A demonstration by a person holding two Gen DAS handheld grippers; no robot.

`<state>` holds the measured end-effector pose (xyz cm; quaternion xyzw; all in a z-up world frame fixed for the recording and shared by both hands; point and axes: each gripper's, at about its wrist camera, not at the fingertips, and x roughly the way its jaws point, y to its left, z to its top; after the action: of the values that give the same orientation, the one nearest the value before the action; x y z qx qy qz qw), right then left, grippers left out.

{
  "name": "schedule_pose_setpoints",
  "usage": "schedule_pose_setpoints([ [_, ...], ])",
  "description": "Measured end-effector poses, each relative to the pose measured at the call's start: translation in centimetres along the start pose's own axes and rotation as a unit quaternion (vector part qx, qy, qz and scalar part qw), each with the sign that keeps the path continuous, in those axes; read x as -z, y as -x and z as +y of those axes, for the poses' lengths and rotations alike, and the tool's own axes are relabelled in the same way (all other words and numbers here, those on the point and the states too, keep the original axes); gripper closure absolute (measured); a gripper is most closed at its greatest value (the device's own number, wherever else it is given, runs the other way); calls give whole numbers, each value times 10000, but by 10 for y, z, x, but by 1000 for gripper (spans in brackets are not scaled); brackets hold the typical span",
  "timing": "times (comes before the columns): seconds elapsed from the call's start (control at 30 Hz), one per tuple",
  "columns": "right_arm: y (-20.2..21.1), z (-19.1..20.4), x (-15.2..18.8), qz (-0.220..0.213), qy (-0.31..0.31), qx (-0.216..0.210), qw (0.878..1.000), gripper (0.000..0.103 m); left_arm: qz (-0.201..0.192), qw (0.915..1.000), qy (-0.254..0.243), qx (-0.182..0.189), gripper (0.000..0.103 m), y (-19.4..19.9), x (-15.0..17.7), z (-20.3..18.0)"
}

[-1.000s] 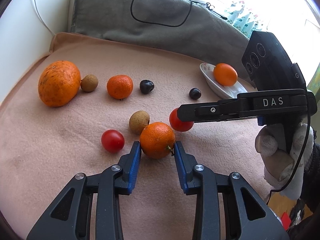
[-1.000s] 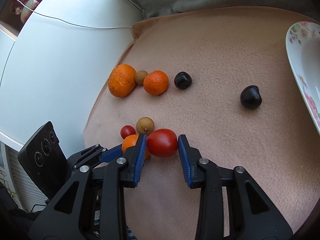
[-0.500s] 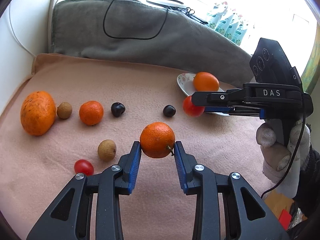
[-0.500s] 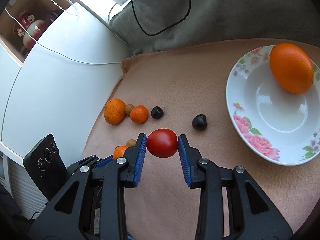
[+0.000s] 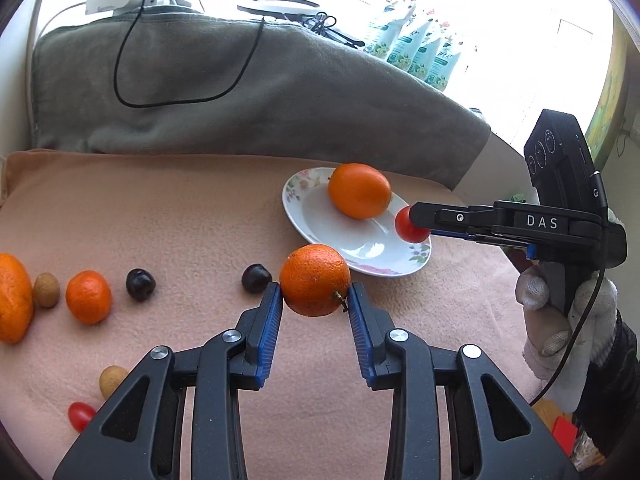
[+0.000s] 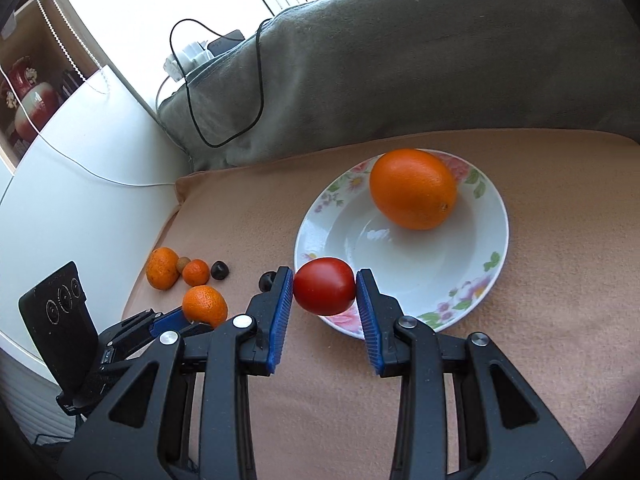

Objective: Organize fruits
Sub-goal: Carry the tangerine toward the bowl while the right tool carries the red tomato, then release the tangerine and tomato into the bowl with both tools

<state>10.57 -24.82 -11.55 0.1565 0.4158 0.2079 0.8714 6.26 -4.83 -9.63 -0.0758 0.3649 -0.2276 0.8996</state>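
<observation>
Over plate (image 6: 496,216) rim: right claw (image 6: 324,286) pinching tomato (image 6: 324,286); left claw (image 5: 315,282) clamping mandarin (image 5: 315,280) (both airborne).

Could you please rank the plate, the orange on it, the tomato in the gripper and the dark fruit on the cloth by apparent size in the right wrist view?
1. Plate
2. Orange
3. Tomato, held in the right gripper close to the camera, so it looks bigger than it is
4. Dark fruit
</observation>
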Motion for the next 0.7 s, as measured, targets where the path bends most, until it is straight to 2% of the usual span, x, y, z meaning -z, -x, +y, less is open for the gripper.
schedule_pose_setpoints([
  [0.27, 5, -26, -3, -124, 8, 426, 9990, 69, 106, 9997, -207, 3, 71, -31, -16, -20],
  [0.7, -4, -45, -4, -122, 1, 742, 9972, 69, 251, 9990, -351, -119, 71, -58, -28, -32],
])
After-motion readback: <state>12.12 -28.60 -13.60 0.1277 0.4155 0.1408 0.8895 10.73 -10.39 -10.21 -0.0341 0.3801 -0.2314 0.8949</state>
